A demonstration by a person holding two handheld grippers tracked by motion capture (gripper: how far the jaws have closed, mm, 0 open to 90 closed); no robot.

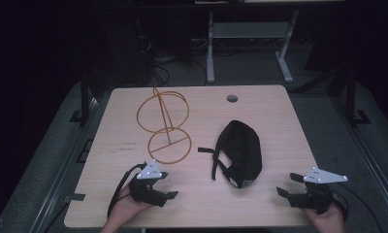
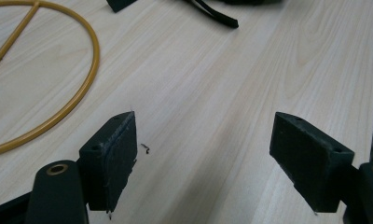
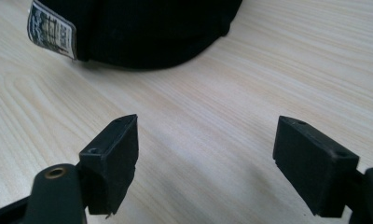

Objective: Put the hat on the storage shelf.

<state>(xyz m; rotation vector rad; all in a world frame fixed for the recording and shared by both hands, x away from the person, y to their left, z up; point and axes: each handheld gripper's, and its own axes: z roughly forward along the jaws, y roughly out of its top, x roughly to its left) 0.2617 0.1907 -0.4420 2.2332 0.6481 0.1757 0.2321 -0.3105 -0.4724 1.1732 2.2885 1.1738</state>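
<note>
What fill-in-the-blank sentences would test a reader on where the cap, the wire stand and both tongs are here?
1. The black cap lies on the wooden ____.
2. The wire stand is ____ in colour.
3. Both the left tongs and the right tongs have their jaws ____, with nothing between them.
4. In the high view, the tongs nearer the wire stand are the ____ ones.

Missing words: table; gold; open; left

The black cap (image 3: 142, 32) is cut off by the right gripper view's top edge.

Pale wood table (image 1: 279, 126) w/ black cap (image 1: 240, 150) & gold wire stand (image 1: 165, 128).
</note>
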